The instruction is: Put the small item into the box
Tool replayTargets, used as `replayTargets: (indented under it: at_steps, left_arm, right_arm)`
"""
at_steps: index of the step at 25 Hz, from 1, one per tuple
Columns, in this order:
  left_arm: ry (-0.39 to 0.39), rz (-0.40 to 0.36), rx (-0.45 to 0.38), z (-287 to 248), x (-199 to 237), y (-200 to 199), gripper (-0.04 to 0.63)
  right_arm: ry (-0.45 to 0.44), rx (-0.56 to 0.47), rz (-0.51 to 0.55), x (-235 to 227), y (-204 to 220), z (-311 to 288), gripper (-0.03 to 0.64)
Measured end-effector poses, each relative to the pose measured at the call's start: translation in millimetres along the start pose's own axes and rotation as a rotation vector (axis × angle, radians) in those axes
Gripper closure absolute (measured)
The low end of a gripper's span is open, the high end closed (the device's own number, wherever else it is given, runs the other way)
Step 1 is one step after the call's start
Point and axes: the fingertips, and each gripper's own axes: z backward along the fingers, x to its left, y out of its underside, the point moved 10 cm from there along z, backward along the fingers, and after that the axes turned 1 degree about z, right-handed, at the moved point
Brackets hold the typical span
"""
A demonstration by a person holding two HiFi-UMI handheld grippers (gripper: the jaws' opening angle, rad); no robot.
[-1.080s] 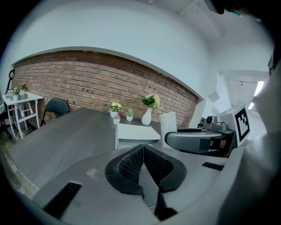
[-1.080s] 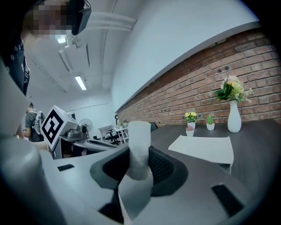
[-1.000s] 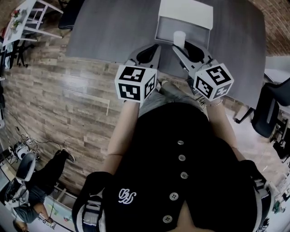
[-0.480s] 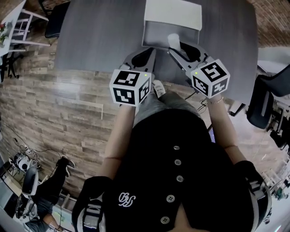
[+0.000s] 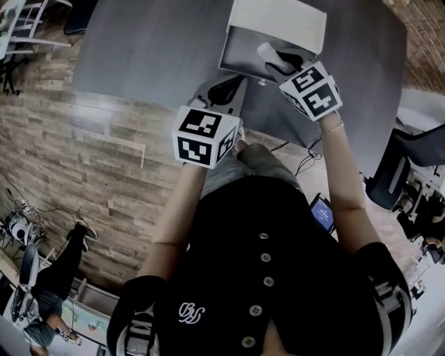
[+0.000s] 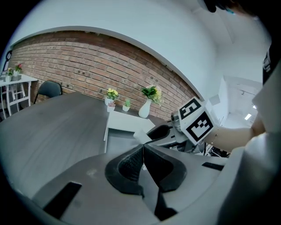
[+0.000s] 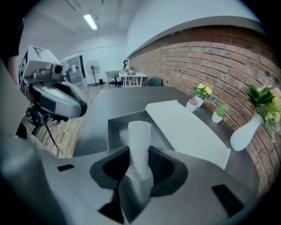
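The right tool [image 7: 139, 160] grips the small white roll [image 7: 139, 132] by its lower end over the open box [image 7: 115, 127]; it looks light and squashy, so pinch gently; the left tool [image 6: 143, 154] is closed, empty

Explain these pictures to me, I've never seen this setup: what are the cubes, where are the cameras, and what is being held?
There is no robot here. A person at a grey table works two hand-held tools, each ending in tongs. The patterned cubes are part of those tools. One picture comes from a camera on the person's head, looking steeply down. The other two come from cameras riding on the tools, each looking along its own tongs. On the table lies an open box with its white lid behind it. Small plants and a vase stand by the brick wall. The right tongs are shut on a small white item, held over the box. The left tongs are shut and empty.
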Motion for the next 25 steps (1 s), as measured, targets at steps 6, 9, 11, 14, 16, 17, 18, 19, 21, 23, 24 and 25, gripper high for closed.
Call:
replayTargets:
  at_steps: [6,9,11,14,16,17,18,19,21,23,24,25]
  left_arm:
    - [-0.028,0.037,0.008,-5,8,7,0.581]
    - [-0.042,0.047,0.008,-7,10,9,0.581]
    - [-0.049,0.053,0.01,-9,12,11,0.581]
    - [-0.057,0.061,0.01,-10,11,17,0.581]
    - [-0.056,0.062,0.011,-11,10,19,0.581]
    - [-0.055,0.06,0.012,-10,10,18,0.581]
    - [-0.055,0.058,0.013,-10,10,18,0.581]
    - [-0.056,0.055,0.013,-9,10,16,0.581]
    - [-0.059,0.045,0.015,-8,10,13,0.581]
    - [-0.061,0.036,0.015,-7,10,11,0.581]
    - [-0.062,0.033,0.014,-7,8,11,0.581]
    - [-0.063,0.028,0.012,-6,7,10,0.581]
  right_arm:
    - [0.002,0.189,0.067,-5,8,-42,0.48]
    - [-0.002,0.237,0.093,-5,12,-55,0.48]
    - [-0.008,0.241,0.108,-4,13,-61,0.477]
    - [-0.007,0.239,0.125,-3,15,-63,0.471]
    - [-0.005,0.237,0.133,-1,16,-64,0.469]
    - [-0.007,0.234,0.137,0,16,-63,0.468]
    - [-0.011,0.229,0.142,0,15,-63,0.462]
    - [-0.015,0.223,0.146,1,14,-62,0.458]
    - [-0.012,0.211,0.154,0,11,-59,0.445]
    - [-0.001,0.195,0.156,-1,9,-54,0.427]
    - [0.006,0.186,0.155,-1,9,-52,0.425]
    - [0.012,0.177,0.154,-1,9,-49,0.422]
